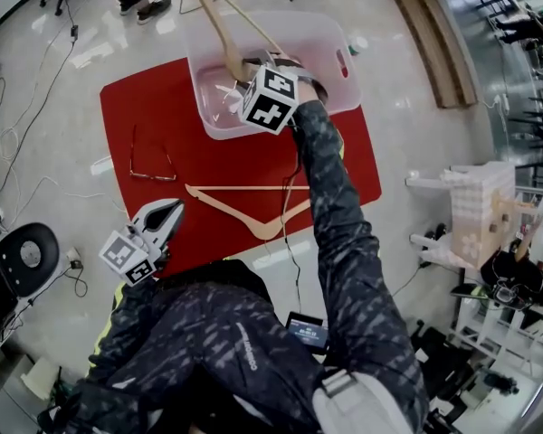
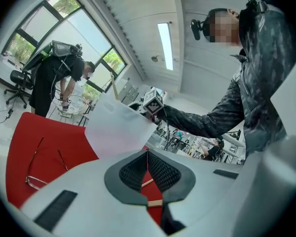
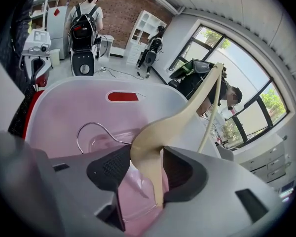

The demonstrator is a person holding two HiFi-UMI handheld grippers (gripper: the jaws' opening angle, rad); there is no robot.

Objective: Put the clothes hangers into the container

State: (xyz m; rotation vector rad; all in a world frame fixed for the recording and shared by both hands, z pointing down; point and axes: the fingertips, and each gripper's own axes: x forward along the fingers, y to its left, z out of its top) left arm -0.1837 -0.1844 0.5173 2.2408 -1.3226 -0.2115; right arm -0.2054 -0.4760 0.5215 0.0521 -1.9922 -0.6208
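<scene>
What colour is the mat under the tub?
Red mat, clearest in the head view.

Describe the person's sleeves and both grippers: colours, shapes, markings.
Left gripper and right gripper: pale grey shells, dark textured pads. Each carries a white cube with black square markers. Sleeves are dark with a grey mottled print. A thin black cable hangs beside the right sleeve.
</scene>
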